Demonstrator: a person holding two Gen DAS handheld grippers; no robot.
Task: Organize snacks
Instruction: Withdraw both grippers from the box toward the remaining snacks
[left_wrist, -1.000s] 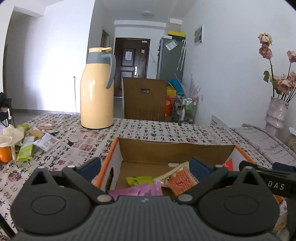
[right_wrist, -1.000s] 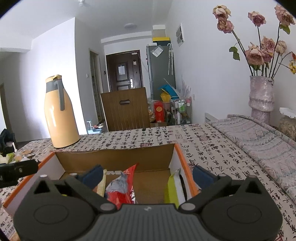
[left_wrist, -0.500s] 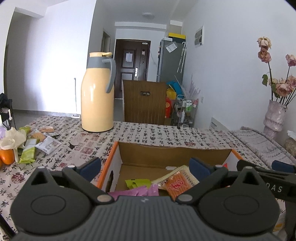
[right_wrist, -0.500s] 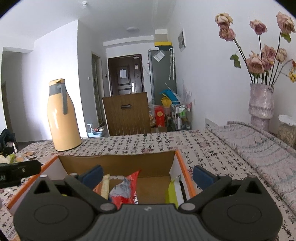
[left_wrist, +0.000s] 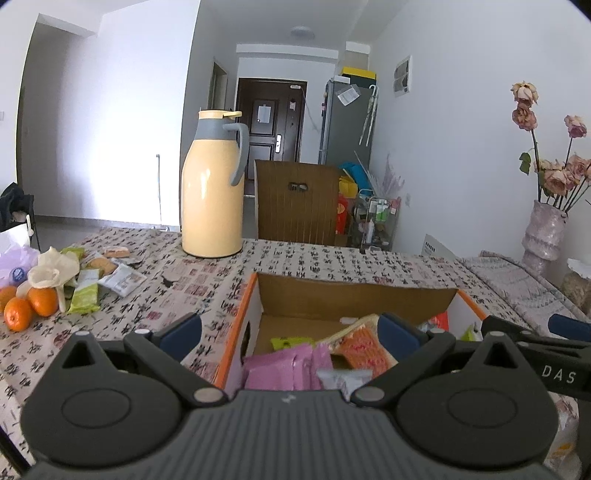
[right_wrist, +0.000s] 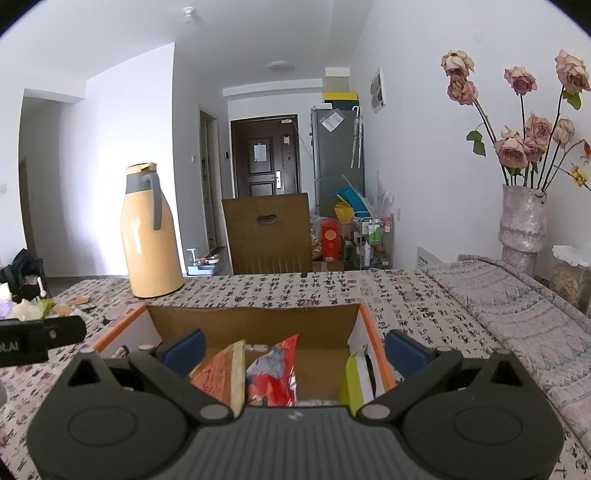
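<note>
The right gripper (left_wrist: 561, 373), seen from the left wrist view, carries the white letters "DAS". The left gripper (right_wrist: 22, 341), in the right wrist view, shows "LAI", cut off at the edge. The tablecloth (right_wrist: 332, 288) bears black calligraphy characters too small to read.

We see a table (left_wrist: 303, 266) covered in a cloth printed with calligraphy. On it stand a yellow thermos jug (left_wrist: 212, 195) at the far side and an open cardboard box (left_wrist: 351, 295) near us. Oranges (left_wrist: 29, 306) and loose snack packets (left_wrist: 107, 277) lie at the left, and a grey patterned cloth (right_wrist: 517, 310) covers the right.
</note>
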